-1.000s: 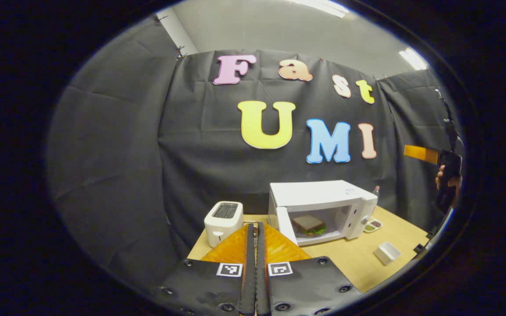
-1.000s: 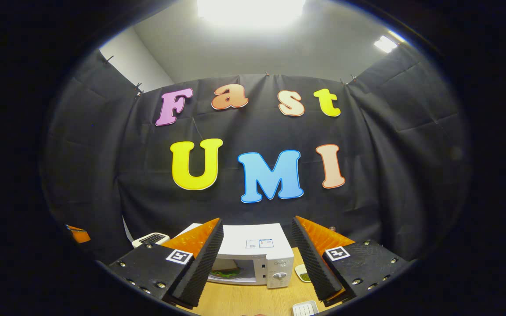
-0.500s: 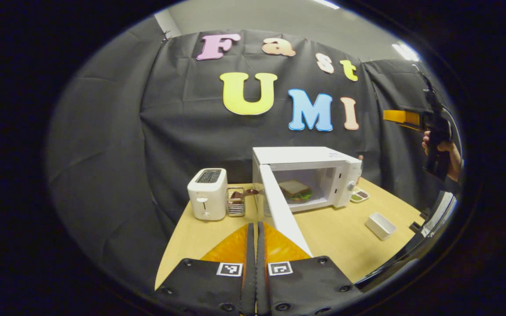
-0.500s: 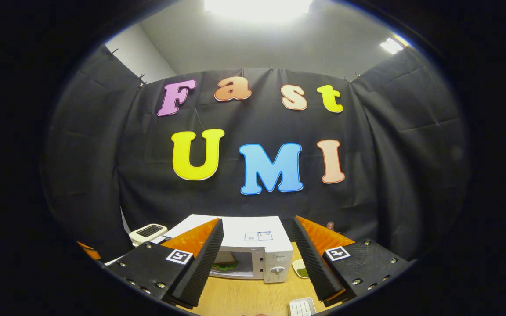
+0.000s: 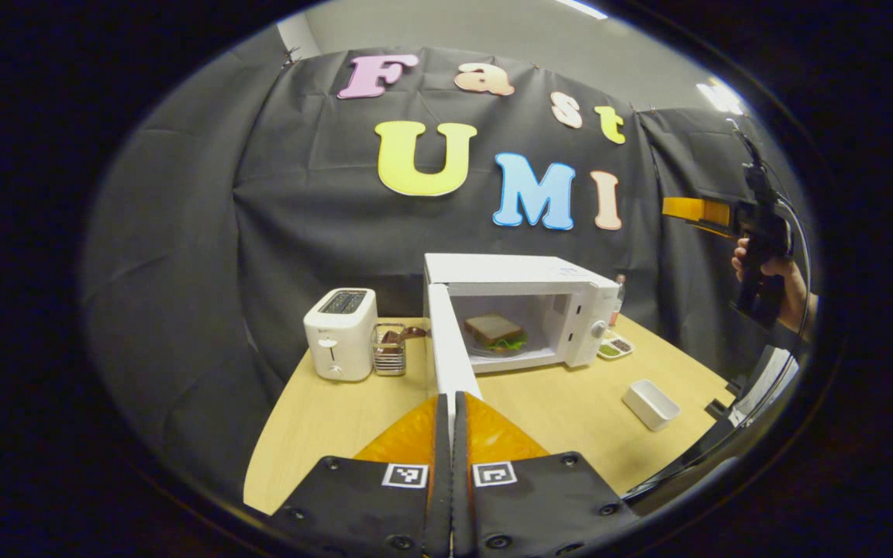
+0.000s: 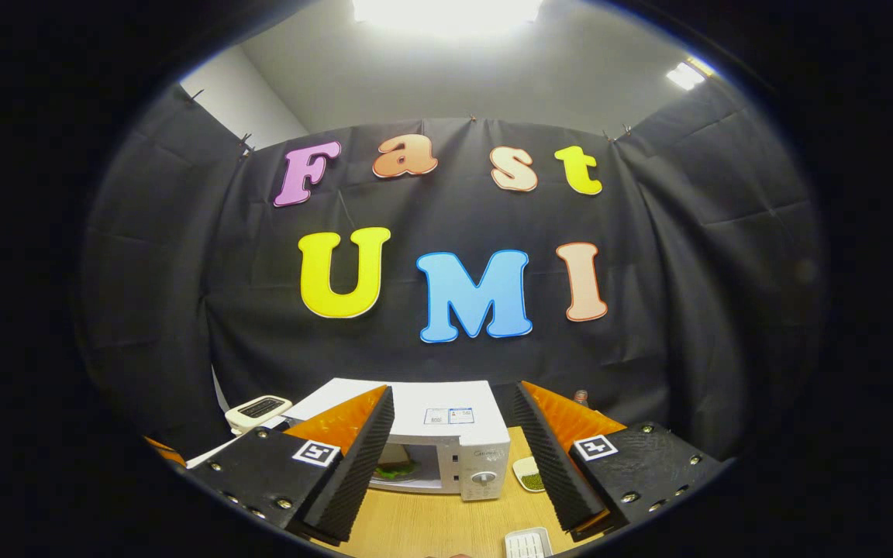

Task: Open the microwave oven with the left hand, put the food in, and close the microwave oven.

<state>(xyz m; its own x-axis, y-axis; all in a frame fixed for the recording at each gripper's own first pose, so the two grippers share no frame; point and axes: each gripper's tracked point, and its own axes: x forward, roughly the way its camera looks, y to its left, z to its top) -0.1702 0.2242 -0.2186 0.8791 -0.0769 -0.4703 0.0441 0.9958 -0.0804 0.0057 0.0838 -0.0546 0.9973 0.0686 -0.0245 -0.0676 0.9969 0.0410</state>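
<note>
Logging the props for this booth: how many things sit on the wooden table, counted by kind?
Microwave: 1
Toaster: 1
Wire utensil basket: 1
Sandwich, inside the microwave: 1
Small divided dish: 1
White rectangular container: 1
Total: 6

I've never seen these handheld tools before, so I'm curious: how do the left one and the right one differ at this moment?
The left tool has its fingers pressed together, while the right tool has its fingers spread wide apart. The left tool points along the edge of the microwave's open door; the right tool sits back, framing the microwave between its fingers. What they share: neither holds anything, and both face the microwave with the sandwich inside.
</note>
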